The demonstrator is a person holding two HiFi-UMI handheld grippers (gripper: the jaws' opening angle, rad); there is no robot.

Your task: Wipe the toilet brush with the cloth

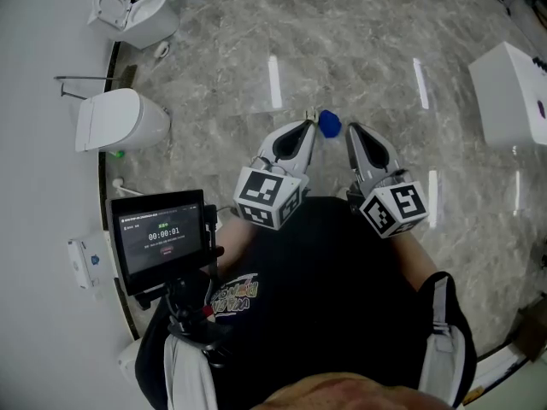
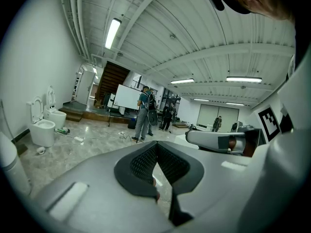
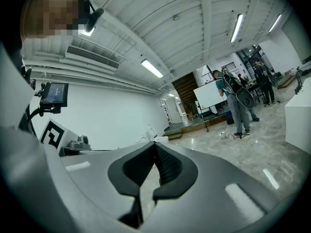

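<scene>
Zero wiping done, as far as I can judge: the task looks not started. Left gripper (image 1: pixel 309 128) and right gripper (image 1: pixel 352 131) are held side by side in front of the torso, pointing to 12 o'clock over the floor (image 1: pixel 256 49), near each other but apart. Both claws are pressed together, pads meeting at the tips, nothing pinched in either; their own views show only the room beyond. Brush: can't identify it in any view. A small white item (image 1: pixel 120 183) at the wall at 9 o'clock, just below the near toilet (image 1: pixel 120 120), might be it or its holder, too small to tell. Cloth: not in either claw. A blue blob (image 1: pixel 330 124) on the floor at 12 o'clock, showing between the two tips, might be it, but that's a guess, shape unclear. Second toilet (image 1: pixel 141 15) at 11 o'clock, white box (image 1: pixel 508 92) at 2 o'clock, screen (image 1: pixel 161 236) on the chest rig at 8 o'clock. Left to do, by my read: everything. Pick up cloth, get hold of brush, wipe it.
</scene>
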